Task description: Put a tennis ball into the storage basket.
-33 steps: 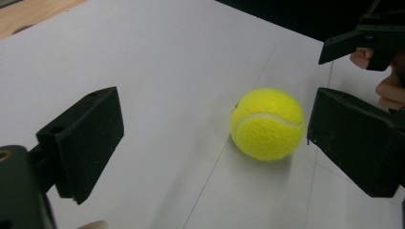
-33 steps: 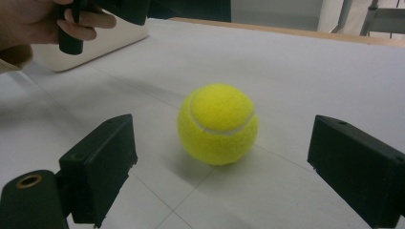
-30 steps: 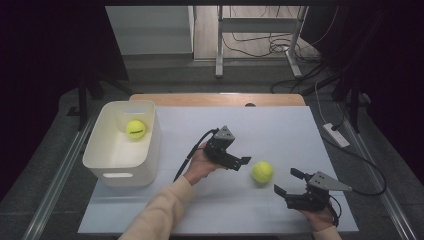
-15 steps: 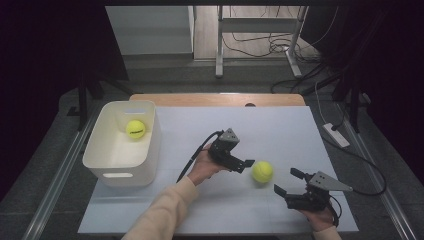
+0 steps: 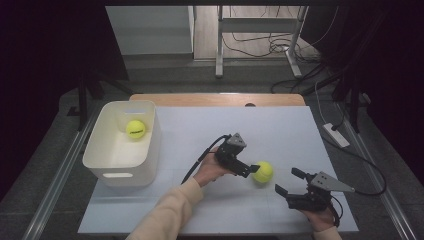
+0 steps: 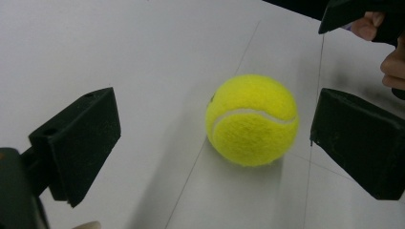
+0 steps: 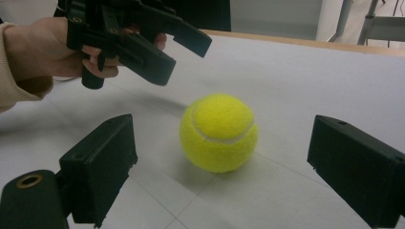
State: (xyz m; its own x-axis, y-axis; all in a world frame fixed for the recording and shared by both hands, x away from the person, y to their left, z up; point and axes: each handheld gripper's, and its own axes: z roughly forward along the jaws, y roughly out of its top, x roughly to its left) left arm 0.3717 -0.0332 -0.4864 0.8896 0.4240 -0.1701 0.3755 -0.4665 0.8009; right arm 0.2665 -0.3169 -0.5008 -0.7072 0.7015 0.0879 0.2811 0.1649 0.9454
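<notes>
A yellow tennis ball rests on the white table top, right of centre. My left gripper is open just left of it, its jaw tips reaching the ball's side. In the left gripper view the ball lies ahead between the spread jaws of that gripper, nearer the right one and touching neither. My right gripper is open, a short way to the ball's right and nearer the front edge. In the right gripper view the ball sits beyond my right gripper, with the left gripper behind it.
A white bin stands at the table's left with a second tennis ball inside. The left gripper's cable trails back along the forearm. A white power strip lies off the right edge.
My left gripper has moved right, up to the ball. The ball and the right gripper have stayed where they were.
</notes>
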